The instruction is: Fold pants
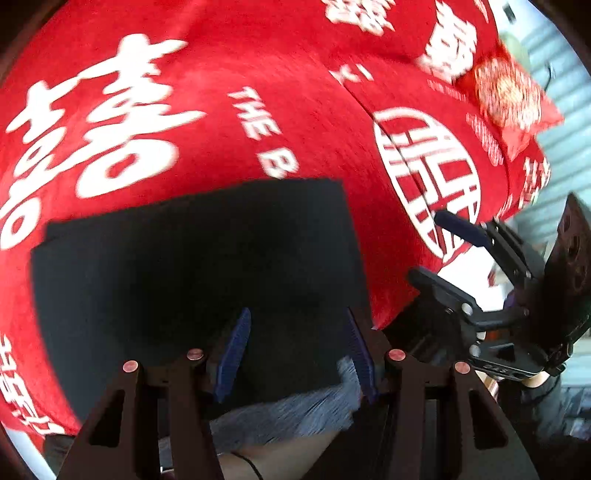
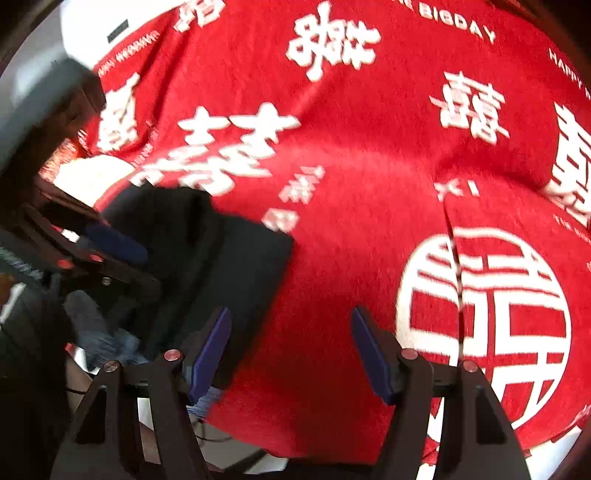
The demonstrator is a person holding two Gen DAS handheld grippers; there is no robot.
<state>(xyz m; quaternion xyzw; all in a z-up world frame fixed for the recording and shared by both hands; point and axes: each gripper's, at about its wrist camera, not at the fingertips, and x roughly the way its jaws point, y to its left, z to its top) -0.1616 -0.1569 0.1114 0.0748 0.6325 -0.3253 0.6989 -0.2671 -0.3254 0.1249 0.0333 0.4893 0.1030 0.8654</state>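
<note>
The black pants [image 1: 195, 258] lie folded into a flat rectangle on a red blanket [image 1: 229, 122]. My left gripper [image 1: 295, 354] hangs over their near edge, its blue pads apart and nothing pinched between them. My right gripper [image 2: 291, 350] stands open over the bare red blanket [image 2: 369, 177], just right of the pants [image 2: 229, 254]. The left wrist view shows the right gripper [image 1: 443, 254] off the right edge of the pants. In the right wrist view the left gripper [image 2: 110, 240] sits over the rumpled far-left part of the pants.
The blanket carries large white characters and a round white emblem [image 2: 484, 325]. A red patterned packet [image 1: 506, 92] lies at its far right edge. Grey-blue cloth of the person's clothing [image 1: 295, 410] shows below the pants. A white surface [image 2: 92, 22] lies beyond the blanket's upper left.
</note>
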